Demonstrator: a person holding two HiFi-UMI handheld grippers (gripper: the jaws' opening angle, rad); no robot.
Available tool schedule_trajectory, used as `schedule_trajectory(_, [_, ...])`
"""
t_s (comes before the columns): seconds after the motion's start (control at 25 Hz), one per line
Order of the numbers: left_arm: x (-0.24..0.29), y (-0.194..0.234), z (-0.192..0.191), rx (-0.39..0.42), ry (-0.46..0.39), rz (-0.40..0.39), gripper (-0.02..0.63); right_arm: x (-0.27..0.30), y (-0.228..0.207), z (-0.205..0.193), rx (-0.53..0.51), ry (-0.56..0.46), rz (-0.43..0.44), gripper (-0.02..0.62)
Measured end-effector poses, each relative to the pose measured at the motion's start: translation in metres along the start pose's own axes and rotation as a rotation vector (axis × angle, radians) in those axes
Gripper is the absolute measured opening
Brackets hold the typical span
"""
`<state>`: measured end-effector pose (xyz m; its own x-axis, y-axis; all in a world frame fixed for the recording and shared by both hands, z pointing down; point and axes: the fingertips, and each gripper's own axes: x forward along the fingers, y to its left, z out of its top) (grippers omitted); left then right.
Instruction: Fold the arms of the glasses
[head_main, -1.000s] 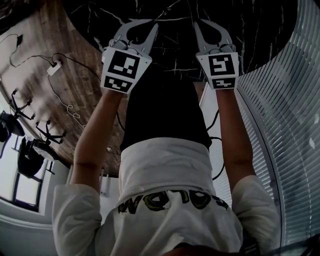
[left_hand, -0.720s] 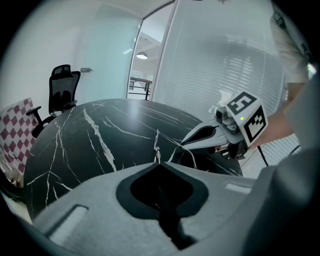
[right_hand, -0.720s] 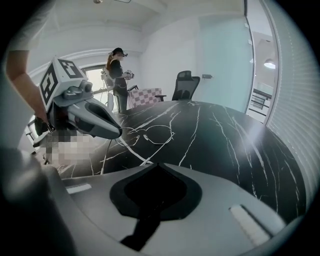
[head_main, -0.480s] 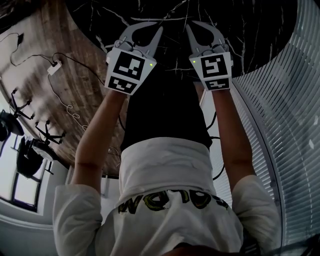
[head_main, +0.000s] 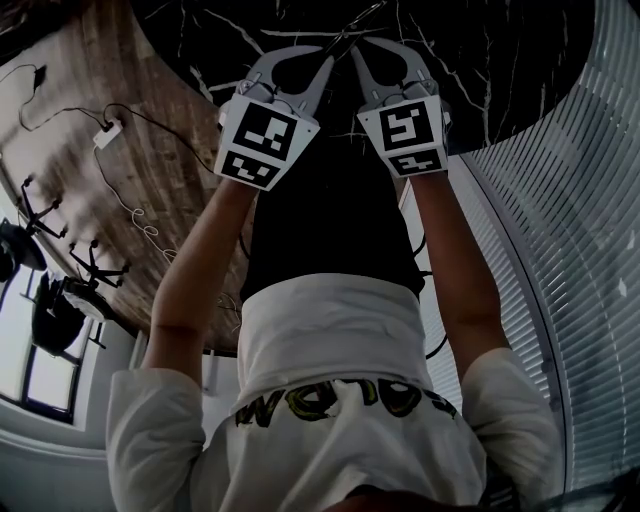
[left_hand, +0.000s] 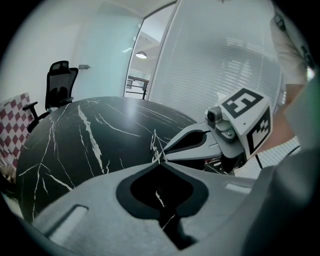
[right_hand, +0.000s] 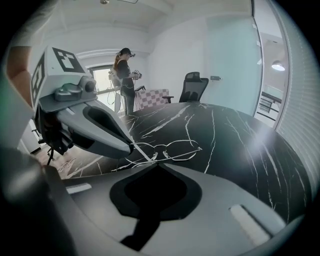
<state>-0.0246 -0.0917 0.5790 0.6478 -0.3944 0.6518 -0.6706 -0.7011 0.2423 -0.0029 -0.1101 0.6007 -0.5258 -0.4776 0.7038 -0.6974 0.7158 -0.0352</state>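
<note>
Thin wire-rimmed glasses (right_hand: 174, 150) lie on the black marble table (right_hand: 235, 145), lenses just beyond my right gripper (right_hand: 154, 161). My left gripper (right_hand: 131, 146) comes in from the left, its tip on a wire arm of the glasses. In the left gripper view the glasses (left_hand: 156, 145) show edge-on as thin wires right at my left gripper (left_hand: 160, 162), with the right gripper (left_hand: 164, 152) meeting it from the right. Both stand shut; whether either pinches the wire I cannot tell. In the head view the left gripper (head_main: 328, 58) and right gripper (head_main: 355, 46) almost touch.
A black office chair (right_hand: 193, 86) stands at the table's far side. A person (right_hand: 125, 82) stands at the back by a window. Slatted blinds (head_main: 560, 250) run along the right. Cables (head_main: 120, 130) lie on the wooden floor at the left.
My right gripper has moved left toward the left gripper, and the left has edged right, so the two tips now nearly meet. Both stay shut.
</note>
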Motion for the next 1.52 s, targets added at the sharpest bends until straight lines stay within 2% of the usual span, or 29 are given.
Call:
schedule_trajectory(0.36, [0.000, -0.006, -0.002, -0.011, 0.004, 0.000, 0.000, -0.005, 0.003, 0.002, -0.020, 0.011, -0.014, 0.002])
schedule_trajectory(0.52, [0.000, -0.002, -0.002, -0.021, 0.003, 0.019, 0.000, -0.027, -0.005, 0.000, -0.006, -0.037, -0.043, 0.005])
schedule_trajectory(0.6, [0.000, -0.001, -0.002, -0.024, 0.002, 0.026, 0.000, -0.041, -0.002, -0.001, -0.006, -0.069, -0.036, 0.062])
schedule_trajectory(0.68, [-0.001, 0.000, -0.003, -0.026, 0.001, 0.032, 0.000, -0.053, 0.008, -0.003, -0.036, -0.076, -0.008, 0.093])
schedule_trajectory(0.8, [-0.001, 0.002, -0.003, -0.030, 0.002, 0.036, 0.000, -0.059, 0.023, -0.012, -0.073, -0.057, 0.024, 0.148])
schedule_trajectory(0.92, [0.000, 0.002, -0.004, -0.031, 0.005, 0.034, 0.000, -0.056, 0.031, -0.026, -0.115, -0.015, 0.010, 0.206])
schedule_trajectory(1.12, [-0.001, -0.002, -0.004, -0.037, 0.007, 0.022, 0.000, -0.048, 0.024, -0.042, -0.125, 0.042, -0.024, 0.207])
schedule_trajectory(1.52, [-0.003, -0.010, -0.008, -0.050, 0.026, -0.026, 0.000, -0.045, 0.002, -0.037, -0.128, 0.049, -0.070, 0.207])
